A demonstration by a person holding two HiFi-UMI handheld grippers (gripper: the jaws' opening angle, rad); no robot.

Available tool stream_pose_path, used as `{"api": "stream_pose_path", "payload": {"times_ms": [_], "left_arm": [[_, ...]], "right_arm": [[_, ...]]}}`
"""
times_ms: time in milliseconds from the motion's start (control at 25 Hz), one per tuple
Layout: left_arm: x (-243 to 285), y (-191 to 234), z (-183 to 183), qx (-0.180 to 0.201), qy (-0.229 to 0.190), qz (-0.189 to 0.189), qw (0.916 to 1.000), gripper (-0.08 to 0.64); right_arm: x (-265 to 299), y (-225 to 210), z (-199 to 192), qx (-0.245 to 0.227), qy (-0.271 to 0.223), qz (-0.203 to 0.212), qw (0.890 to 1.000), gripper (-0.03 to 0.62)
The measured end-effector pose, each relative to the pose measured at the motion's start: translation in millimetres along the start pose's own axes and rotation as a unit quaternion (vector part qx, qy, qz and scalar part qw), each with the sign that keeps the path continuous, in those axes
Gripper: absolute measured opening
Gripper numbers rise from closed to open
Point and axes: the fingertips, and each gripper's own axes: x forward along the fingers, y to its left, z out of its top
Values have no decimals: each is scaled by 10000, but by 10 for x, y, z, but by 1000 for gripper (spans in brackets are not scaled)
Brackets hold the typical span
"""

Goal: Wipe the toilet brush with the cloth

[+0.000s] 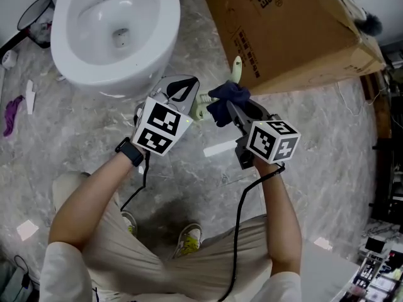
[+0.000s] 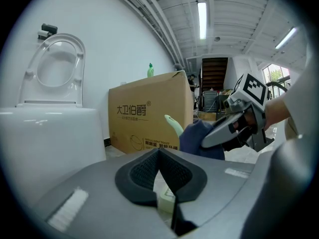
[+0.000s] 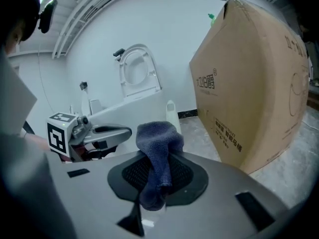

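Standing on the marble floor (image 1: 82, 137), toilet (image 1: 113, 27) ahead to my left, big cardboard box (image 1: 286, 33) ahead to my right.

Left tool (image 1: 187, 96): jaws clamped on the toilet brush (image 1: 200, 107). My own left gripper view shows the pale, cream-green shaft pinched between the dark pads. The brush is up off the floor and runs from my left tool across toward the right one. Its curved pale green end sticks out past the cloth, in front of the lower edge of the box.

Right tool (image 1: 230, 110): jaws closed on the cloth (image 1: 225, 98), a dark blue knit. In the right gripper view it hangs bunched between the pads and spills over their front. The cloth sits against the brush shaft, between the left tool's jaws and the green end. It covers that stretch, so I cannot tell how far around it goes.

The two tools are close together and pointing at each other, each showing in the other's view. Toilet seat lid stands raised against the white wall. A green bottle top peeks above the box.
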Motion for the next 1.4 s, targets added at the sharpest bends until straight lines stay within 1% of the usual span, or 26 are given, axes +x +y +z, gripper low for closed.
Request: {"api": "stream_pose_path", "payload": {"times_ms": [200,400,520,720,800,880,960,1040,1120,1200,1240,1320,1400], "left_arm": [[-8,9,-2,-3,-3,7,10000,0],[5,-29,-13,-15,23,-33,10000,0],[6,-42,-11,-9,25,-53,10000,0],[10,-40,-23,-25,22,-57,10000,0],[15,-39,-24,-10,9,-77,10000,0],[23,-19,-50,33,26,-78,10000,0],[46,12,-121,17,112,-32,9999,0],[98,46,-138,-165,137,12,9998,0],[148,78,-77,-316,71,22,9995,0],[171,79,-37,-294,17,-12,9996,0],[181,70,-49,-316,33,-37,9995,0],[204,51,-87,-461,97,-57,9989,0],[212,23,-63,-535,86,-84,9985,0]], "right_arm": [[112,2,-195,-8,289,-40,9996,67],[201,57,-426,-1,694,37,9976,67],[238,39,-556,-26,926,-26,9957,67],[307,-19,-823,137,1286,-101,9916,67],[331,-27,-915,162,1305,-136,9912,67],[344,-69,-959,96,1155,-279,9929,67],[290,-125,-925,-16,882,-525,9947,67],[147,-147,-756,-82,488,-729,9961,67],[2,-148,-480,-268,9,-930,9953,67],[-66,-164,-272,-495,-424,-1188,9908,67],[-74,-181,-234,-498,-571,-1293,9887,67],[-67,-215,-245,-361,-698,-1374,9874,67],[-37,-215,-283,-274,-649,-1281,9893,67]]}}
